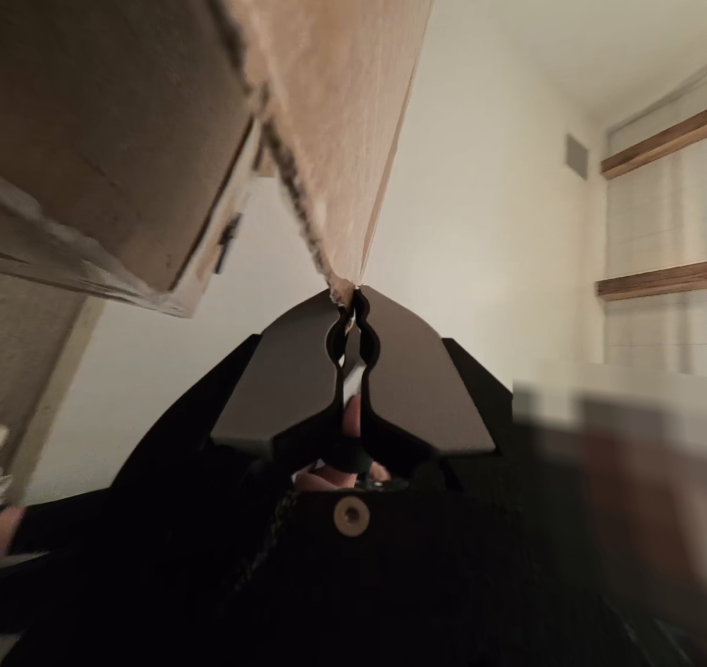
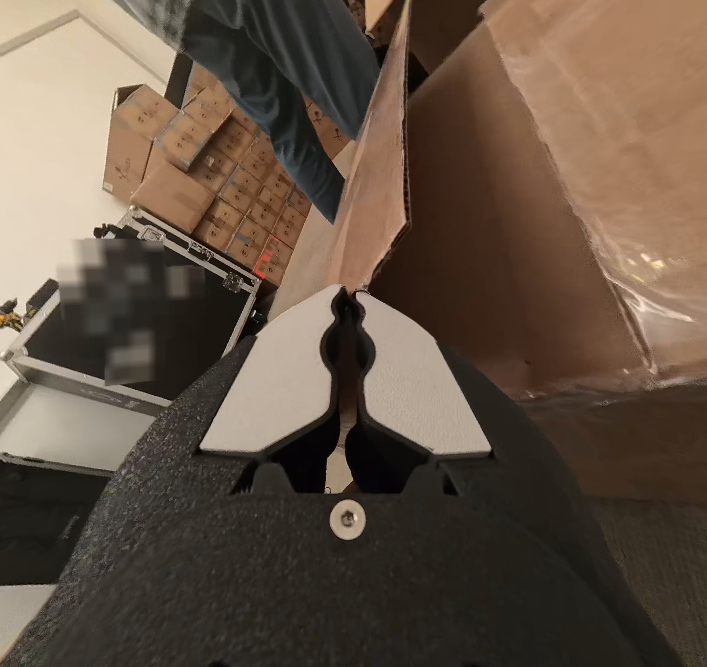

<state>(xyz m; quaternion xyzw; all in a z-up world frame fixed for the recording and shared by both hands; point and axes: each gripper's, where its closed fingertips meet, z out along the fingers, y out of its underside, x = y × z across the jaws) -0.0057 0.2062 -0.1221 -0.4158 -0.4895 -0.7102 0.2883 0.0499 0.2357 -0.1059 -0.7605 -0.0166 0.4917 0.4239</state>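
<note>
Cream walls (image 1: 478,151) & a pale ceiling filled the background of the left wrist view, w/ two wooden shelves (image 1: 658,281) seen at the right edge. The left gripper (image 1: 354,296) was seen pressed nearly together at the tips, a corner of a cardboard flap (image 1: 336,113) pinched between them — the ragged corrugated edge ran up and away from the grip. A second piece of cardboard, a box panel (image 1: 114,113), was seen to the left of the flap, blurred. Behind the jaws a bare finger (image 1: 352,415) of the person was glimpsed.

In the right wrist view the right gripper (image 2: 350,293) was likewise closed to a thin slit at the tips, and the lower corner of a large box flap (image 2: 378,189) was caught there, or at least touched — a firm grip could not be confirmed. Just right of it a big cardboard box (image 2: 535,228) was seen, w/ clear plastic wrap (image 2: 631,285) over its far side. A person's blue-trousered leg (image 2: 283,75) was seen beyond the flap. Farther off, small cartons were stacked (image 2: 237,189) against the wall, next to black flight cases (image 2: 183,304) w/ metal edging.
</note>
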